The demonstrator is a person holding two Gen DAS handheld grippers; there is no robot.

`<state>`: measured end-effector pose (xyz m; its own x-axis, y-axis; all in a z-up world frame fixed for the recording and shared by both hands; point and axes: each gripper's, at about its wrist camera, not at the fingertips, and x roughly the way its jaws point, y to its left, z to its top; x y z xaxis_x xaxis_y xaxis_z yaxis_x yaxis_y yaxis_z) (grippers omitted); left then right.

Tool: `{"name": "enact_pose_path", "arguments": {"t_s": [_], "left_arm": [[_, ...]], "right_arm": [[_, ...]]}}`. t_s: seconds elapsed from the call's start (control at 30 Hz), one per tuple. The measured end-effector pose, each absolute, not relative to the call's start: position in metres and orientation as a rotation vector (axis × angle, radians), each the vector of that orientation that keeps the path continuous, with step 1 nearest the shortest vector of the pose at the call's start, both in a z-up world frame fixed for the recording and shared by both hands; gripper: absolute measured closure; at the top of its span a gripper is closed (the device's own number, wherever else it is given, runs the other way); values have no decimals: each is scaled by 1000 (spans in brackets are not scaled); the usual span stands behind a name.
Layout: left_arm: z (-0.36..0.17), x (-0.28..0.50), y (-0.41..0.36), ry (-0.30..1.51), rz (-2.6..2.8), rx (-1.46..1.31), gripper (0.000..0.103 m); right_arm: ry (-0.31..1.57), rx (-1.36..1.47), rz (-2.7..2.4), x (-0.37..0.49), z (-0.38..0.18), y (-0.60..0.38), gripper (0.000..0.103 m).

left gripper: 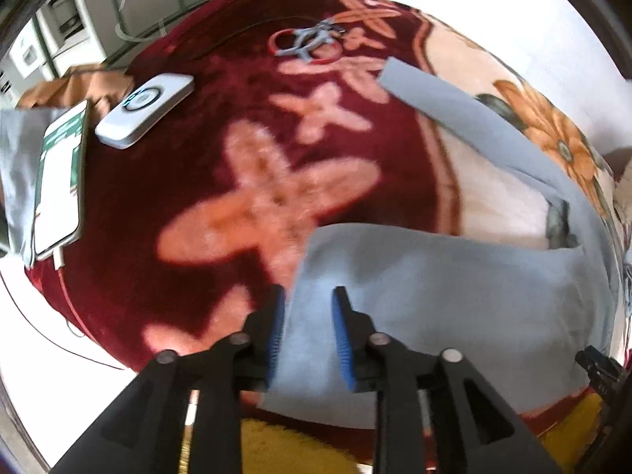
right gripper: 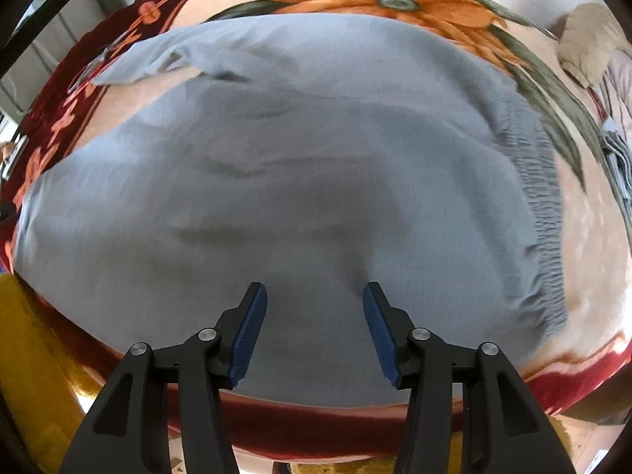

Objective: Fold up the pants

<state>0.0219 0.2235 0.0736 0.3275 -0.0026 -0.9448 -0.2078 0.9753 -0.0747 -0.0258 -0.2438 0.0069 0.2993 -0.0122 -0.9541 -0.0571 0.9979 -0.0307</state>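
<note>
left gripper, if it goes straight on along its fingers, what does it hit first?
Most likely the grey pants: the open left gripper points at the near leg's hem end, with fabric showing between its fingers. Beyond lies the red floral blanket. Depth is unclear; contact cannot be judged.

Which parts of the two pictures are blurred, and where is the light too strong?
Left wrist view: the floral blanket and the pants are smeared, while the left gripper is sharper; the white corners are overexposed. Right wrist view: the pants look soft, the right gripper crisp; the fisheye bends everything.
</note>
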Motion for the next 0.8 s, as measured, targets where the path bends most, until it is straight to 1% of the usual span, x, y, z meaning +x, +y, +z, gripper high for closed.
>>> {"name": "enact_pose_path", "arguments": {"t_s": [0.03, 0.27, 0.5, 0.67, 0.8], "left_arm": [[76, 23, 216, 1226, 111, -194, 66], [79, 26, 147, 1227, -55, -146, 60], [75, 10, 70, 1238, -251, -35, 50], [75, 23, 29, 1226, -318, 71, 50], [84, 56, 22, 1187, -312, 109, 49]], "right_arm": [[1264, -51, 26, -25, 10, -249, 51], [1232, 5, -123, -15, 35, -313, 51], [1256, 153, -171, -29, 44, -366, 51], [1238, 150, -195, -14, 55, -389, 51], [1223, 128, -182, 19, 66, -398, 51]]}}
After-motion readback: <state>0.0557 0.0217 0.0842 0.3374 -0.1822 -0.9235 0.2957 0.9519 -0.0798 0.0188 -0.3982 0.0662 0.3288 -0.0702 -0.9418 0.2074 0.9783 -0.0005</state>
